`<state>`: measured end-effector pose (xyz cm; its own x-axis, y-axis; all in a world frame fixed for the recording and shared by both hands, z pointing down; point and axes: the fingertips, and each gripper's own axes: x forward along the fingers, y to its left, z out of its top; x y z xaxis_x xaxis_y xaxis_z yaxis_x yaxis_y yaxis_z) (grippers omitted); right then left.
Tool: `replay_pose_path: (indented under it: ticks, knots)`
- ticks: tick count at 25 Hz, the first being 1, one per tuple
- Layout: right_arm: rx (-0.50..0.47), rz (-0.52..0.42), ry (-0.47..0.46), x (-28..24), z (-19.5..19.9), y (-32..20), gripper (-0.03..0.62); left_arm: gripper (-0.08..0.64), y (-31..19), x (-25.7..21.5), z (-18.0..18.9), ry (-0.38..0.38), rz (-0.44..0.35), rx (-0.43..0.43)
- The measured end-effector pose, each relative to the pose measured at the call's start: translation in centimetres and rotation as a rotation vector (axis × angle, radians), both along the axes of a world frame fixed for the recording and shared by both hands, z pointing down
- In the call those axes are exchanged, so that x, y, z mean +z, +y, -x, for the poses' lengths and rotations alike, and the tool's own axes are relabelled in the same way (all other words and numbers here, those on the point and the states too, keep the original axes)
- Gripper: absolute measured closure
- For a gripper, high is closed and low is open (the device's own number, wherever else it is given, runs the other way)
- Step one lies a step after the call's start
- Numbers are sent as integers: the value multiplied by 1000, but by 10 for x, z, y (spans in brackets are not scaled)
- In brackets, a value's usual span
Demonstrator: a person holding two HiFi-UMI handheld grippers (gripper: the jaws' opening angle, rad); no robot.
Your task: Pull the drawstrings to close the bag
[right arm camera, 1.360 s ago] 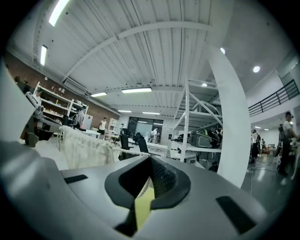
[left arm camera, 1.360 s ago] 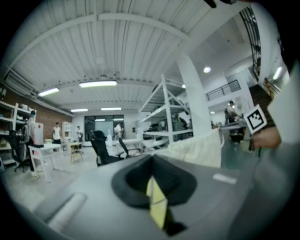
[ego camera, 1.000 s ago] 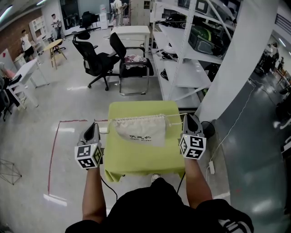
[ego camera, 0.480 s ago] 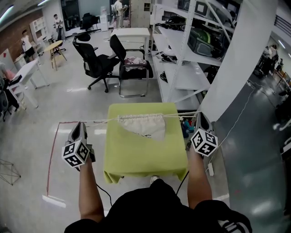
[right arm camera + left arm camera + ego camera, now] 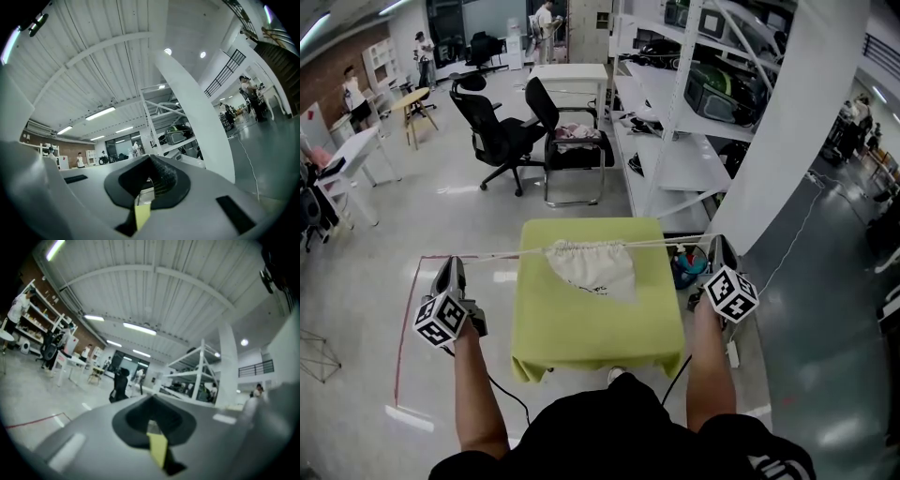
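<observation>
A cream drawstring bag lies on the yellow-green table, its gathered mouth toward the far edge. Its two strings are stretched tight, nearly level. The left drawstring runs to my left gripper, which is off the table's left side and shut on it. The right drawstring runs to my right gripper, off the table's right side and shut on that string. In the left gripper view the left gripper points level into the room with jaws closed. The right gripper shows the same in its own view.
Two black office chairs stand beyond the table, with a white table farther back. Metal shelving and a white pillar stand at the right. A red tape line marks the floor at the left. A power strip lies at the right.
Both grippers have moved outward, away from the table's sides. The drawstrings have gone taut and longer. The bag's mouth has bunched narrower and shifted toward the far edge.
</observation>
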<state>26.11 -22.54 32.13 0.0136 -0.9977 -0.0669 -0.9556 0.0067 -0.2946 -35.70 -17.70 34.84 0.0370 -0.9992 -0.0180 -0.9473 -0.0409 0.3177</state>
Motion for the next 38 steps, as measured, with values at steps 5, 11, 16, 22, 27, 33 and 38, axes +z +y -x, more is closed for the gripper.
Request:
replay_pose_path:
  ticks: [5, 11, 16, 22, 27, 33, 38]
  knots:
    - [-3, -18, -32, -6, -12, -5, 586, 554, 2, 0, 16, -1, -7, -19]
    - [-19, -15, -41, -1, -14, -7, 586, 554, 2, 0, 25, -7, -10, -31]
    - [-32, -3, 77, -2, -5, -6, 584, 554, -2, -5, 18, -76, 2, -28]
    - [-41, -20, 169, -7, 5, -8, 584, 554, -12, -19, 8, -158, -23, -49]
    - [-60, -19, 226, -11, 16, -14, 584, 552, -23, -29, -3, -220, -29, -19]
    - [-97, -6, 248, -9, 31, -27, 584, 552, -44, -30, -15, -240, -14, 22]
    - [-143, 48, 290, 4, 47, -71, 584, 552, -89, -17, -32, -290, 44, 69]
